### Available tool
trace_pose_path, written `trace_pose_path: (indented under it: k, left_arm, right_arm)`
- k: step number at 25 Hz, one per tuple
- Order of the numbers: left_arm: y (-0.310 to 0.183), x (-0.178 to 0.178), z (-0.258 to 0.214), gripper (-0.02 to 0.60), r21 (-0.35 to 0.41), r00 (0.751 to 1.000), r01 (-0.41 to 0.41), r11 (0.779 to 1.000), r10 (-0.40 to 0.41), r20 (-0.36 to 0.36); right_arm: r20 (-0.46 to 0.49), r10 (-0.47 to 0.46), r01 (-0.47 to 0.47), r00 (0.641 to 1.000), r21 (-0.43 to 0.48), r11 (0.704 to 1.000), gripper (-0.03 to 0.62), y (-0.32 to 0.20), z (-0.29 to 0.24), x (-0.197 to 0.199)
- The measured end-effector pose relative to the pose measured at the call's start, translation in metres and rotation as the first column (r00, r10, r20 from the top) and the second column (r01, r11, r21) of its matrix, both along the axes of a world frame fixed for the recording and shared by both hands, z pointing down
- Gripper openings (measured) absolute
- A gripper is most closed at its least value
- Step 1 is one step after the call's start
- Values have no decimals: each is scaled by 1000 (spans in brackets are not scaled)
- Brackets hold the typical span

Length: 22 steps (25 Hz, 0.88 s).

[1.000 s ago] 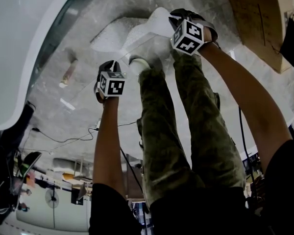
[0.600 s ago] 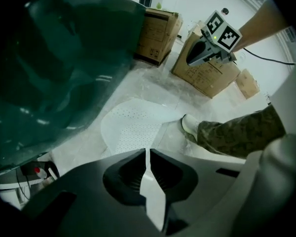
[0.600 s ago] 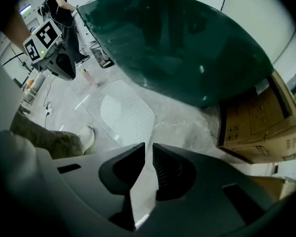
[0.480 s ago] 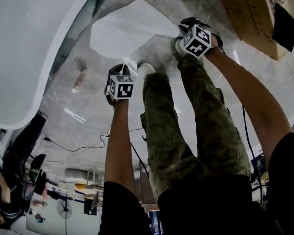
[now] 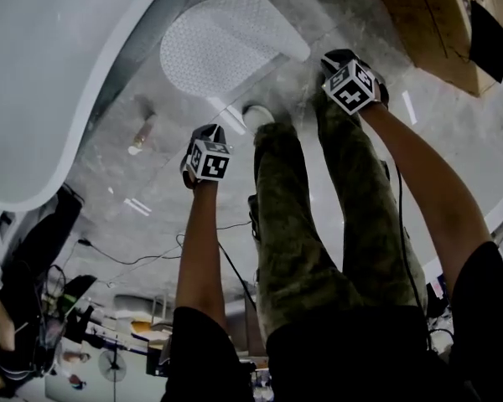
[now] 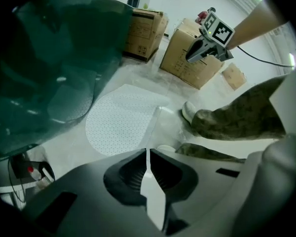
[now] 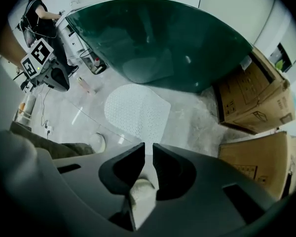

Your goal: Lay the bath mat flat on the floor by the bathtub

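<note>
The bath mat is white, dotted and rounded at its far end. That far part lies spread on the grey floor beside the bathtub. Its near part rises off the floor and looks almost see-through. My left gripper is shut on the mat's near edge, a thin white strip pinched between the jaws. My right gripper is shut on the other near corner, with mat material bunched between its jaws. The mat lies ahead of both grippers, and the tub looks dark green there.
Cardboard boxes stand to the right of the mat. A small bottle lies on the floor near the tub. My own legs and a white shoe are between the grippers. Cables and another person are at the left.
The mat has gone from folded and bunched to spread out on the floor by the tub. Both grippers have drawn back from it, still holding its near edge.
</note>
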<state>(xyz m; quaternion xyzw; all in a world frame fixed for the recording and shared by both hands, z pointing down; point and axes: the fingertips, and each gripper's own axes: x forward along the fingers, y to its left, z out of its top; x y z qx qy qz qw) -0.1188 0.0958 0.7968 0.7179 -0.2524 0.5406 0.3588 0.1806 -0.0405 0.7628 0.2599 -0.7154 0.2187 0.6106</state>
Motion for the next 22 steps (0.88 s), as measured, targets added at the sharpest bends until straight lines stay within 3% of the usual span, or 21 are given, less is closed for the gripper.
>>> trace_pose_path:
  k: [4, 8, 12, 17, 22]
  left_arm:
    - [6, -10, 5, 32, 11, 995, 95, 995, -95, -16]
    - [20, 2, 14, 32, 22, 973, 226, 974, -225, -42]
    - [55, 12, 36, 32, 34, 963, 269, 963, -268, -30]
    - [87, 26, 59, 32, 57, 947, 322, 945, -321, -24]
    - [73, 33, 86, 32, 105, 914, 405, 908, -403, -38]
  right_arm:
    - [33, 43, -42, 999, -27, 999, 66, 13, 16, 4]
    - [77, 131, -126, 988, -65, 990, 67, 33, 45, 26]
    - [118, 189, -180, 975, -89, 980, 83, 60, 75, 42]
    - [179, 173, -154, 968, -115, 981, 92, 97, 96, 53]
    - [265, 158, -153, 951, -39, 987, 84, 78, 124, 60]
